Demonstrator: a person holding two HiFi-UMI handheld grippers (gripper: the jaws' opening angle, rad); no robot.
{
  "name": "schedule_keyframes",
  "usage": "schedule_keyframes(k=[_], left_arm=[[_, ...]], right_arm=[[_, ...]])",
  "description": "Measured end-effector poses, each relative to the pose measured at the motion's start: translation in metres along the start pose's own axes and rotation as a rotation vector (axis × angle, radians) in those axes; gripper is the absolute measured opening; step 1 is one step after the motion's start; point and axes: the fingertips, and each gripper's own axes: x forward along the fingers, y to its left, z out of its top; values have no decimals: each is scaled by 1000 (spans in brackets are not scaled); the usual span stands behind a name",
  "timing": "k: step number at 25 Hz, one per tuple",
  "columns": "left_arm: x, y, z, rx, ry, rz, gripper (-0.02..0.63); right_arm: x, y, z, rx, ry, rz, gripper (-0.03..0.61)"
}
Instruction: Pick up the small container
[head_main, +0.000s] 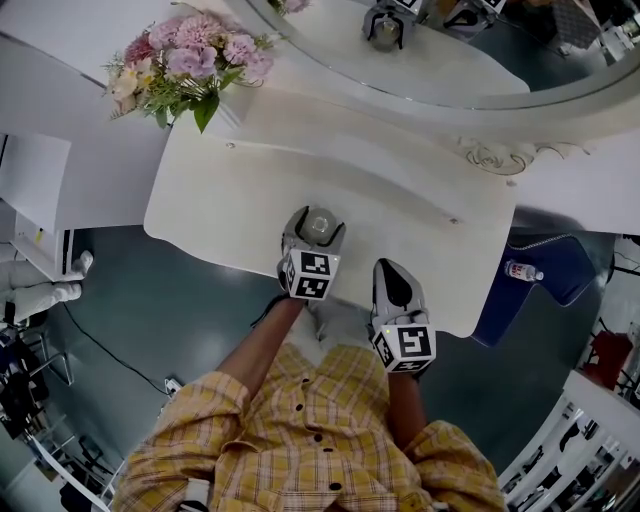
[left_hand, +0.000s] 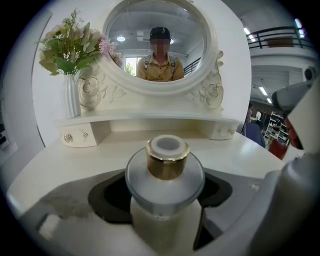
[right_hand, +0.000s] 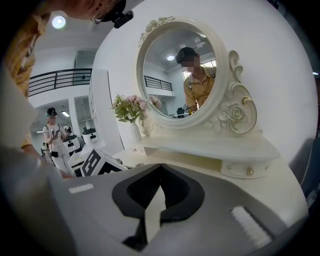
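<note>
The small container (head_main: 320, 226) stands on the white dressing table (head_main: 220, 200), near its front edge. It is a pale round bottle (left_hand: 165, 172) with a gold collar and a white cap. My left gripper (head_main: 318, 218) reaches around it from the front, one jaw on each side. Those jaws stand wide, and the dark pads (left_hand: 107, 195) flank the bottle without visibly pressing on it. My right gripper (head_main: 393, 278) sits to the right at the table's front edge, its jaws (right_hand: 159, 172) closed to a point with nothing between them.
A vase of pink flowers (head_main: 190, 60) stands at the table's back left. An oval mirror (head_main: 450, 60) in a carved frame rises over a low drawer shelf (left_hand: 150, 120). A blue chair holding a bottle (head_main: 523, 271) is to the right. Another person (right_hand: 52, 130) stands far off.
</note>
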Motion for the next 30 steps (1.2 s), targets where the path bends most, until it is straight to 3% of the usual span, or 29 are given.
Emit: schedule_keyframes(k=[19,30], left_arm=[[14,5,-6,39,-1,69,344],[14,5,-7,43,4,61,344]], right_arm=[[4,-9,0,3,4,-18,3],[-4,-10,5,-8,-8,-27,3]])
